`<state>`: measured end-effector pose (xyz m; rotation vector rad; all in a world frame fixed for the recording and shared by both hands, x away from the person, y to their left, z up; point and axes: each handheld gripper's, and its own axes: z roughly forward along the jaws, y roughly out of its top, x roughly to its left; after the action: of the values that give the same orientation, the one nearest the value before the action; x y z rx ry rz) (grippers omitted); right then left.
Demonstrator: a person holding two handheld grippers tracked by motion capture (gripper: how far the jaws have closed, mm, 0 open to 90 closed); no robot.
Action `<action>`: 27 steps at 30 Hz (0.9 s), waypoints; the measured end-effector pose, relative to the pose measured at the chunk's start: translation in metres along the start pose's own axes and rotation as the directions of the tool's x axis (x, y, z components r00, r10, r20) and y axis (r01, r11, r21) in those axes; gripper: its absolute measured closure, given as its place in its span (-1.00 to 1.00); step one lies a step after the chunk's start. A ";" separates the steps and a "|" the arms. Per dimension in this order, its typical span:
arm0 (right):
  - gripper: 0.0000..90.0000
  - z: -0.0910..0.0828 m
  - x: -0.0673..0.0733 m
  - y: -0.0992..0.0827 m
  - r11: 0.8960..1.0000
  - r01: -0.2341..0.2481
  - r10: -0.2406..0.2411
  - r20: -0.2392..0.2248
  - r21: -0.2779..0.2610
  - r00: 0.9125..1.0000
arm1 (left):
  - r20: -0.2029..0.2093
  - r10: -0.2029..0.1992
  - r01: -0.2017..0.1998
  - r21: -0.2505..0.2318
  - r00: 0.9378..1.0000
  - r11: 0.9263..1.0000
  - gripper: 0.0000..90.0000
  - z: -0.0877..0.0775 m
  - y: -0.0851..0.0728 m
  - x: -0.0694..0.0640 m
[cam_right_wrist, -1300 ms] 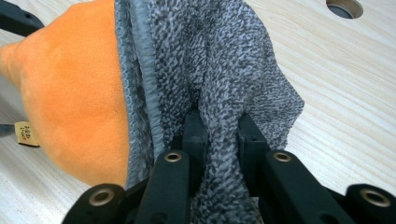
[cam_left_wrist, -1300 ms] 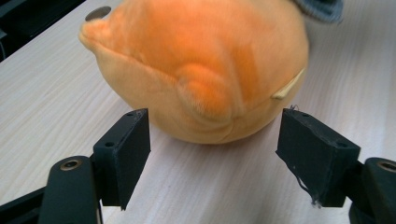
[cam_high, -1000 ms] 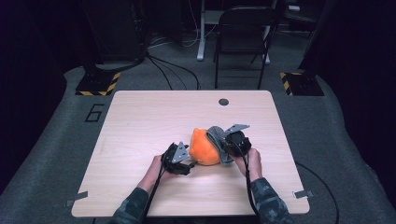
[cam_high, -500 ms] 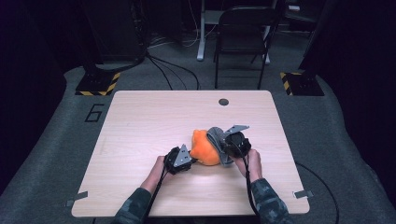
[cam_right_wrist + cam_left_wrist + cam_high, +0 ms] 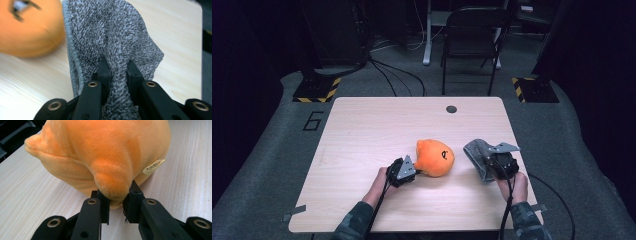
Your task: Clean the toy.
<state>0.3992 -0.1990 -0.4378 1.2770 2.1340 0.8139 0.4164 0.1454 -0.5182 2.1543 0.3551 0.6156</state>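
A: Jaws first. Left gripper (image 5: 404, 170), seen in the high view near the table's front, has just been closing and now pinches a small rounded nub of the orange plush toy (image 5: 434, 157). In the left gripper view the pads (image 5: 105, 206) squeeze that nub from both sides.

B: Right one?

A: Right gripper (image 5: 117, 72) is clamped on a fold of the grey cloth (image 5: 112, 37). Cloth bunches between the jaws and fans out above them.

B: Where do the two things lie?

A: Toy sits on the wooden table (image 5: 362, 130), a little front of centre, just beside the left gripper. Cloth (image 5: 477, 155) is off to the right, apart from the toy, with bare wood between them in the high view.

B: Anything that one camera gives and another lacks?

A: Left gripper view shows a small sewn label (image 5: 153, 167) on the toy's side. High view shows dark markings on the toy's top. Right gripper view catches the toy (image 5: 27, 30) blurred at upper left, beyond the cloth's stitched edge.

B: Obstacles?

A: A small dark round disc (image 5: 451, 108) near the far edge, well apart from both hands.

B: Room?

A: Pale wood-grain tabletop, grey carpet around it. Dark folding chair (image 5: 472, 45) behind the table, cables on the floor, yellow-black striped blocks (image 5: 317, 90) at either far side.
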 end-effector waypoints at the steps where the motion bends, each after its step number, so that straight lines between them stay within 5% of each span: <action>1: 0.73 0.001 -0.005 -0.004 1.000 -0.013 0.013 0.002 0.014 1.000 | -0.001 0.000 0.000 -0.001 1.000 1.000 0.74 0.000 0.000 0.000; 4: 0.73 0.007 -0.014 -0.009 0.998 -0.054 0.054 0.006 0.030 0.999 | -0.005 0.005 -0.005 -0.013 1.000 1.000 0.78 0.000 -0.001 -0.001; 10: 0.73 0.014 -0.013 -0.008 0.997 -0.048 0.048 0.005 0.054 0.999 | 0.002 -0.004 0.004 -0.036 1.000 0.999 0.84 -0.002 -0.002 0.000; 16: 0.73 0.013 -0.018 -0.010 0.997 -0.060 0.060 0.019 0.045 0.998 | 0.029 -0.084 0.086 -0.096 0.996 0.992 0.85 -0.009 0.005 0.004; 21: 0.73 0.011 -0.025 -0.011 0.997 -0.070 0.070 0.020 0.033 0.997 | 0.084 -0.167 0.177 -0.132 0.982 0.975 0.85 -0.021 0.018 0.008; 25: 0.72 0.009 -0.027 -0.011 0.996 -0.084 0.083 0.032 0.028 0.996 | 0.147 -0.242 0.261 -0.133 0.959 0.956 0.84 -0.031 0.033 0.011; 27: 0.72 0.008 -0.028 -0.010 0.997 -0.077 0.077 0.032 0.025 0.997 | 0.157 -0.257 0.278 -0.129 0.953 0.952 0.84 -0.035 0.040 0.010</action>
<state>0.4108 -0.2259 -0.4471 1.3839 2.0889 0.7950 0.4072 0.1487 -0.4658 1.9484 0.5001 0.3247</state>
